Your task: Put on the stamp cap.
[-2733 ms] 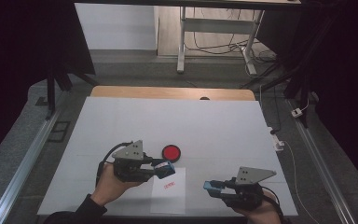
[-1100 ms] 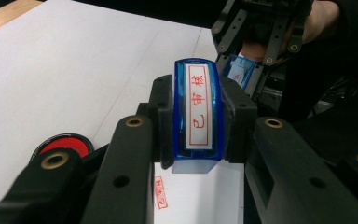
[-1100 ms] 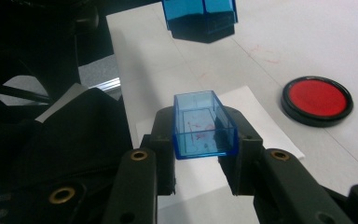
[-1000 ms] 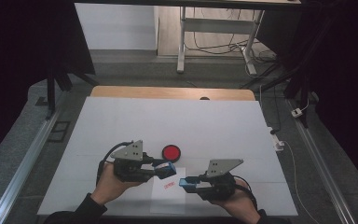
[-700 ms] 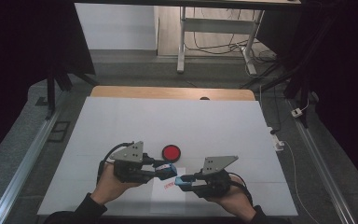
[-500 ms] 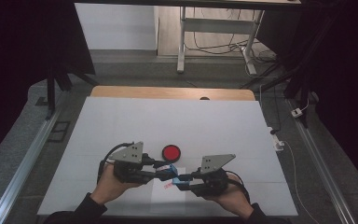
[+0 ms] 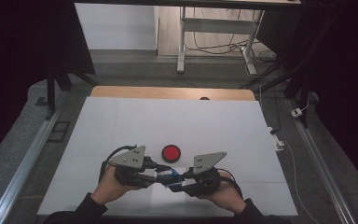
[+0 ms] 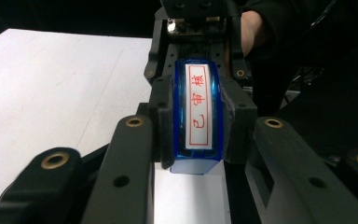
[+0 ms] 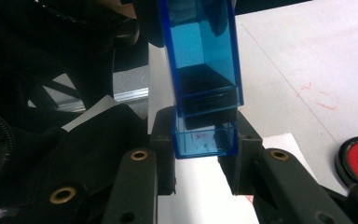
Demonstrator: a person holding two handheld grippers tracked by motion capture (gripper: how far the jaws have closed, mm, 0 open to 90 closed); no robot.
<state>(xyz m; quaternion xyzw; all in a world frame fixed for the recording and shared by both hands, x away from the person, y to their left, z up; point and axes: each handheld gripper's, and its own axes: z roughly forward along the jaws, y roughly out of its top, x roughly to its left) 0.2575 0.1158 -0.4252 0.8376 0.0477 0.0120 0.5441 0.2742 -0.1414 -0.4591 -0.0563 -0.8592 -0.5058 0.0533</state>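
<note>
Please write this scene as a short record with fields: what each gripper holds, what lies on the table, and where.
left gripper: shut on the blue stamp, label with red characters facing its camera
right gripper: shut on the clear blue cap at the stamp's other end
position: both meet over the white paper, near table edge
red ink pad: on the white table, just beyond the grippers, untouched
</note>
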